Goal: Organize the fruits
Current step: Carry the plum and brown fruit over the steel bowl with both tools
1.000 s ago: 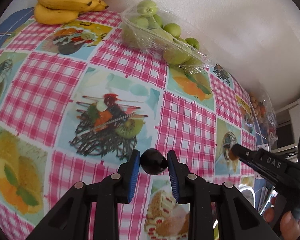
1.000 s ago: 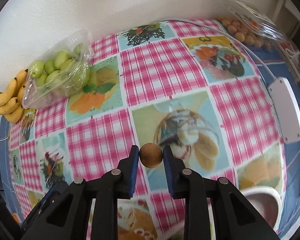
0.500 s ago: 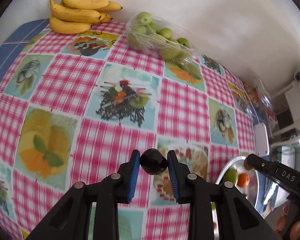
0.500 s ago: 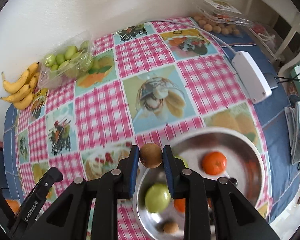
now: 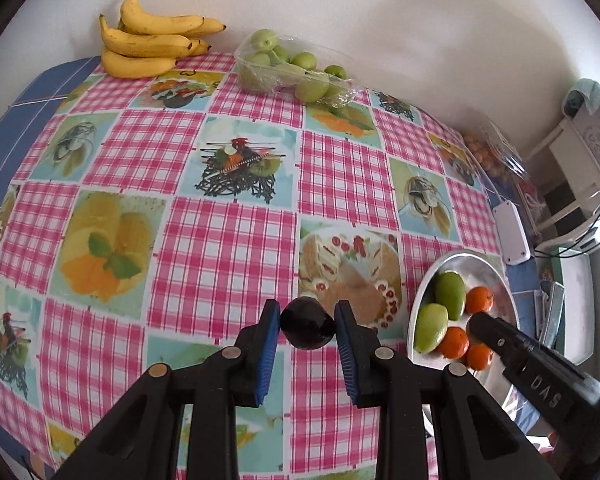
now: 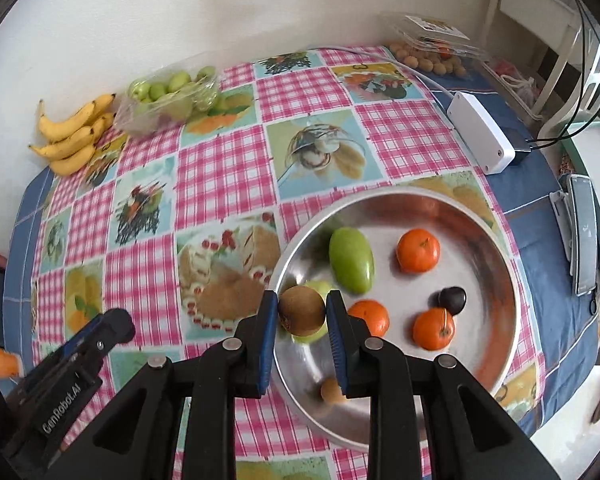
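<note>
Both claws have travelled from the far fruit toward the metal bowl (image 6: 496, 240), which a second ago lay out of sight. We grip a dark plum (image 5: 307, 322) in our left claw (image 5: 307, 326), over the checked worktop (image 5: 224, 248) beside the bowl. Our right claw (image 6: 302, 316) clamps a brown kiwi (image 6: 301, 310) above the bowl's near rim. Only the right view shows another dark plum (image 6: 452, 300) inside; the left view hides it behind our right claw.
</note>
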A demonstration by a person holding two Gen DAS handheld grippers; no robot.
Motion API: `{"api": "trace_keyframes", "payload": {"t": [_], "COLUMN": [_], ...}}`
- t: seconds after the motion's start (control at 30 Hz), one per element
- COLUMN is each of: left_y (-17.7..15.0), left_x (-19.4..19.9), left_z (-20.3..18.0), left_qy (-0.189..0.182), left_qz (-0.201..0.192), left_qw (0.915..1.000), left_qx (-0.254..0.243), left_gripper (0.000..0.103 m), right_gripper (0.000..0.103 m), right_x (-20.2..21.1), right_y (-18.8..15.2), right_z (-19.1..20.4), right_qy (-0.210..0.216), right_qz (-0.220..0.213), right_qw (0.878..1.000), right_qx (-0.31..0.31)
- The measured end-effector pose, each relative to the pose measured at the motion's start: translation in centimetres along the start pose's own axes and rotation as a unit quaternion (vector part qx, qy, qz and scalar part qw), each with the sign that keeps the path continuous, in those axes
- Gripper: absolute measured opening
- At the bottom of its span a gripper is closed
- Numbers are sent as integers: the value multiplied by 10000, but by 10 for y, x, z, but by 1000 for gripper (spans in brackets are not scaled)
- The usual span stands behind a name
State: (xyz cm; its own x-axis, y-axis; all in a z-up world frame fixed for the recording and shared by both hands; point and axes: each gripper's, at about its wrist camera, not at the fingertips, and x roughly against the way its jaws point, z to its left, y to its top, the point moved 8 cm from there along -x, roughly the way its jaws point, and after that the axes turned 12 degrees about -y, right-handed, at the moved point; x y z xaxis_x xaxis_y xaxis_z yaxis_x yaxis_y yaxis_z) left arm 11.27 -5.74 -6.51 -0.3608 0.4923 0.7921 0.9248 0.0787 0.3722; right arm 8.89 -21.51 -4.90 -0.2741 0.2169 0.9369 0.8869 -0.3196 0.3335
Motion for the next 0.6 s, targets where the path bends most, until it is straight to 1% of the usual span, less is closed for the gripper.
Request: {"api": "trace_keyframes", "payload": {"t": [0.17, 0.3, 0.43, 0.6], "left_y": [-6, -8, -10, -16], "left_x": [1, -2, -7, -17], "left_z": [-10, -23, -39, -58], "left_qy": [-33, 6, -96, -231], "left_qz": [11, 31, 103, 259], "left_qw": [9999, 9995, 9987, 9970], "left_qx": [-123, -321, -491, -686], "left_gripper": [30, 30, 30, 30], "right_gripper": [26, 26, 26, 26], "right_x": [1, -5, -11, -16], "right_y": [-13, -18, -18, -17], "right_z": [1, 0, -9, -32], "right_qy": [83, 218, 360, 241], "right_qz": [-117, -93, -36, 3], "right_qw": [9999, 9997, 9990, 9985], "right_qx": [-22, -59, -265, -499]}}
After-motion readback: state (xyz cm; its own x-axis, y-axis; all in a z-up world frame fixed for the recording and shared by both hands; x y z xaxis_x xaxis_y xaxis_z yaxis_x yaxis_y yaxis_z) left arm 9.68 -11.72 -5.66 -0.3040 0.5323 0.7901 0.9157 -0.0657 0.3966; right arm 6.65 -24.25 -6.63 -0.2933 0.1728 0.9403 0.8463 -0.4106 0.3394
